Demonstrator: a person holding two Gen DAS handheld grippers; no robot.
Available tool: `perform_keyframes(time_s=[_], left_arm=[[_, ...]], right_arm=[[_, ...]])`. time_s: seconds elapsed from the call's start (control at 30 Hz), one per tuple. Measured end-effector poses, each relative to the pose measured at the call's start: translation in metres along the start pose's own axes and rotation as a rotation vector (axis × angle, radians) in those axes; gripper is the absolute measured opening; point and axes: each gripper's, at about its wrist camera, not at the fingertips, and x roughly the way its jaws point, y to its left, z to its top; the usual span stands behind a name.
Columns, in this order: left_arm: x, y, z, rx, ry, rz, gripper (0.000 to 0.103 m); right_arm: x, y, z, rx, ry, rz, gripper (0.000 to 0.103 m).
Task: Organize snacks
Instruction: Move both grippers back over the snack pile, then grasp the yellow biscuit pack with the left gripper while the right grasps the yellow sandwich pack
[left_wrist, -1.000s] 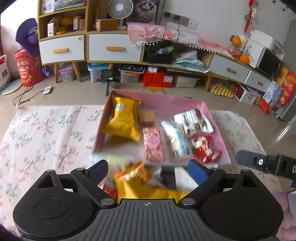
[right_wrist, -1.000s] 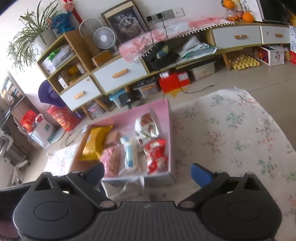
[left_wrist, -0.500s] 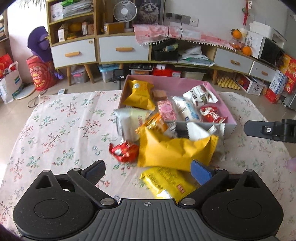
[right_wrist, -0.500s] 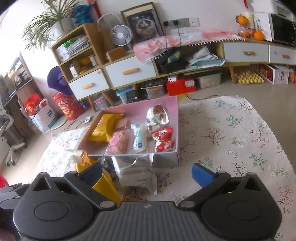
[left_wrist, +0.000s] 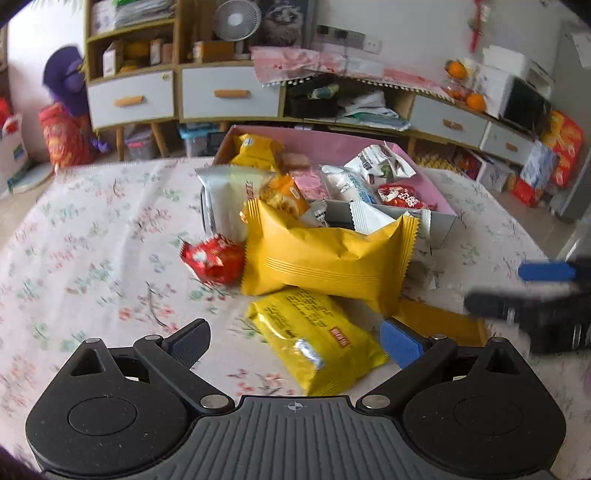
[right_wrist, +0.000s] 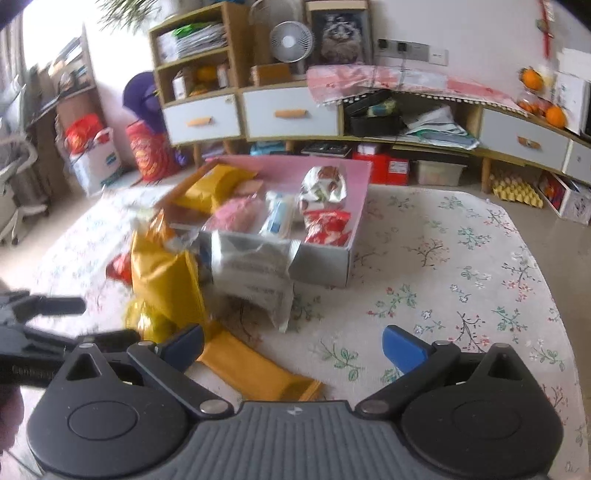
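Observation:
A pink box (left_wrist: 332, 144) holding several snacks stands at the far side of the floral table. In front of it lies a loose pile: a big yellow pillow packet (left_wrist: 325, 258), a red foil snack (left_wrist: 212, 256), a white packet (left_wrist: 225, 199) and an orange one (left_wrist: 284, 194). My left gripper (left_wrist: 295, 343) is open, and a small yellow packet (left_wrist: 314, 350) lies on the cloth between its fingers, not pressed. To its right hovers my right gripper (left_wrist: 532, 290), blurred. In the right wrist view my right gripper (right_wrist: 295, 347) is open over a flat orange packet (right_wrist: 258, 369), near a silver packet (right_wrist: 255, 273).
A floral cloth (right_wrist: 461, 258) covers the table, bare to the right of the box. Beyond the table's far edge stand low drawer cabinets (left_wrist: 229, 96), a fan (left_wrist: 232, 14), storage boxes and bags on the floor. The left gripper (right_wrist: 74, 321) shows at the left edge.
Both grippers drew back from the pink box and sank toward the snack pile before it. The right gripper rolled until its view stood level. Nothing was picked up.

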Motion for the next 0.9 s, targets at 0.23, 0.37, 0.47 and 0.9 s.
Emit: perform_keyframes(time_s=[0.23, 0.37, 0.47, 0.9], left_arm=[[0.016, -0.012, -0.004, -0.030, -0.028, 0.046, 0.099], [0.020, -0.014, -0.007, 0.012, -0.009, 0.081, 0.095], [0.021, -0.008, -0.008, 0.001, 0.015, 0.079, 0.090], [0.011, 0.023, -0.008, -0.013, 0.054, 0.111, 0.059]], right_arm=[[0.016, 0.009, -0.015, -0.143, 0.099, 0.032, 0.091], [0.024, 0.008, -0.017, -0.141, 0.124, 0.043, 0.091], [0.029, 0.007, -0.018, -0.141, 0.132, 0.037, 0.091], [0.035, 0.003, -0.019, -0.109, 0.097, 0.033, 0.091]])
